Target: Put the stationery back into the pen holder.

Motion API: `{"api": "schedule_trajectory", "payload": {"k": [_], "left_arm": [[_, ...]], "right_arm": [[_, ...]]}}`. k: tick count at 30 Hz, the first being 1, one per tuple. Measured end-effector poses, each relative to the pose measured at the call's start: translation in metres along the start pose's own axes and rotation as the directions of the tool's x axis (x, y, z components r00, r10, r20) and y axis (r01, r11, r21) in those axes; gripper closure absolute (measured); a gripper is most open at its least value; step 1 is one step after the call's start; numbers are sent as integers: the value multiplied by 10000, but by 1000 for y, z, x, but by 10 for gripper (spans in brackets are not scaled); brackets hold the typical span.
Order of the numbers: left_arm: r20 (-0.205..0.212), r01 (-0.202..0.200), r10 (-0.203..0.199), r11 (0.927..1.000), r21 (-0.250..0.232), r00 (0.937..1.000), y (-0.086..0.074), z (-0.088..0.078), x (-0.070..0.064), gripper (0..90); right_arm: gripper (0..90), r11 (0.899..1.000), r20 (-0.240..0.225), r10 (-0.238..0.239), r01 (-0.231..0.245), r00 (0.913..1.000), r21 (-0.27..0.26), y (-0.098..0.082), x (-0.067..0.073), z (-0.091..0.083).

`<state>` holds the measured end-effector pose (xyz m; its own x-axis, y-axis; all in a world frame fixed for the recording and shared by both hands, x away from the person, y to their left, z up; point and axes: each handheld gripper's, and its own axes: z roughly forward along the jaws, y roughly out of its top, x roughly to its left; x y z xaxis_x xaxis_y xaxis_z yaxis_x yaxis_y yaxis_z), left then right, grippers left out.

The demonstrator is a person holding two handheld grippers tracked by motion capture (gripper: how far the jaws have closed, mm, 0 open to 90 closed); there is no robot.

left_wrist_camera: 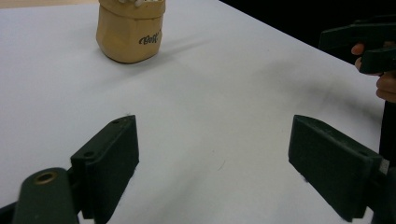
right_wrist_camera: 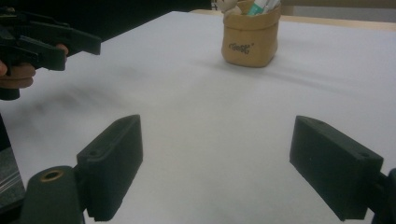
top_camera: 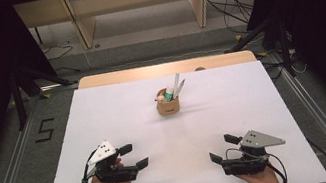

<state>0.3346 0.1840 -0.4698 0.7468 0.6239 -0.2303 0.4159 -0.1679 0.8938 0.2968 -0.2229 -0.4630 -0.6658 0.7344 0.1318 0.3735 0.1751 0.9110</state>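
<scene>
Centrally, tan pouch [top_camera: 167, 106] upright, pens [top_camera: 177, 86] protruding.

Grippers: two, the left gripper [top_camera: 133, 156] at about 7 o'clock on the table and the right gripper [top_camera: 223, 148] at about 5 o'clock, each with two black jaws set wide apart.
Hands: two, one under each gripper.
Grey three-cornered plates: two, one on top of each gripper.
Pouches: one tan pouch [top_camera: 167, 106] standing just past the table's middle, toward 12 o'clock.
Things sticking out of the pouch: at least three can be told apart, two pale slim sticks and one green-and-white tube; a rounded cream piece beside them is too small to name.
Tables: one white table [top_camera: 117, 104].
</scene>
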Motion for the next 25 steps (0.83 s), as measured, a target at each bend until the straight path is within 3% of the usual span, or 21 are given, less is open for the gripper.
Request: {"api": "schedule_trajectory", "payload": {"k": [25], "left_arm": [[32, -27, 27, 10000, 92, 10000, -1, 0, 0, 156]], "right_arm": [[181, 9996, 48, 243, -242, 9997, -168, -3, -2, -6]]}}
